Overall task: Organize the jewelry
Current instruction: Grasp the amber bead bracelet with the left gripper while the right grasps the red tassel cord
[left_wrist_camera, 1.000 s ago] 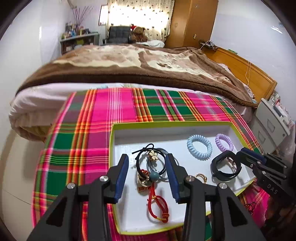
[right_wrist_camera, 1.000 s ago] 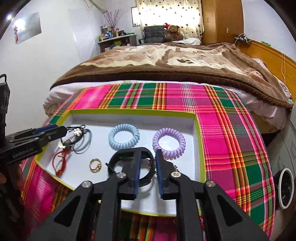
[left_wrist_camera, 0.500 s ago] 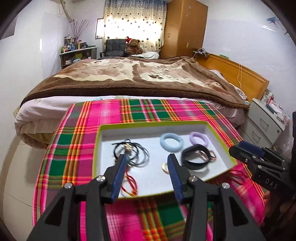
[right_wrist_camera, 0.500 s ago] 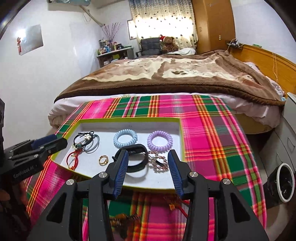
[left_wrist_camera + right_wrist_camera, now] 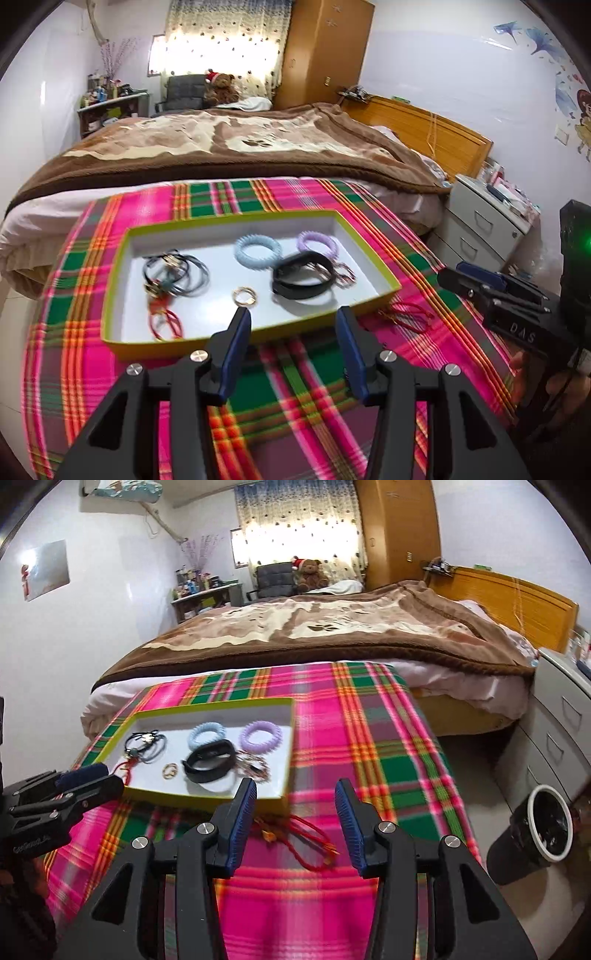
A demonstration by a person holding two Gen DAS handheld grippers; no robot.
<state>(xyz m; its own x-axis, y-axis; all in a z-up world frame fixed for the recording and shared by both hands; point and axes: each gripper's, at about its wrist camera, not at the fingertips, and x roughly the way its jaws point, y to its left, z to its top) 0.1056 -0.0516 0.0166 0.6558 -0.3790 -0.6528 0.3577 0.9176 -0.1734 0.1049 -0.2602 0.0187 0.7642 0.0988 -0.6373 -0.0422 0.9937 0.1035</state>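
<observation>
A white tray with a lime rim (image 5: 258, 332) (image 5: 207, 799) sits on a plaid cloth. In it lie a black band (image 5: 301, 277) (image 5: 208, 760), a blue coil tie (image 5: 257, 250), a purple coil tie (image 5: 317, 242) (image 5: 261, 736), a gold ring (image 5: 244, 296), black hair ties (image 5: 175, 275) and a red cord (image 5: 166, 325). Another red cord bracelet (image 5: 306, 836) (image 5: 406, 317) lies on the cloth in front of the tray. My left gripper (image 5: 291, 339) is open and empty, held back from the tray. My right gripper (image 5: 295, 812) is open and empty above the loose red bracelet.
A bed with a brown blanket (image 5: 221, 147) stands behind the plaid cloth (image 5: 351, 746). A white bedside cabinet (image 5: 480, 225) is at the right. A black bin (image 5: 535, 827) stands on the floor to the right.
Both grippers have pulled back and up from the tray. The right gripper opened and let go of the black band, which now lies in the tray.
</observation>
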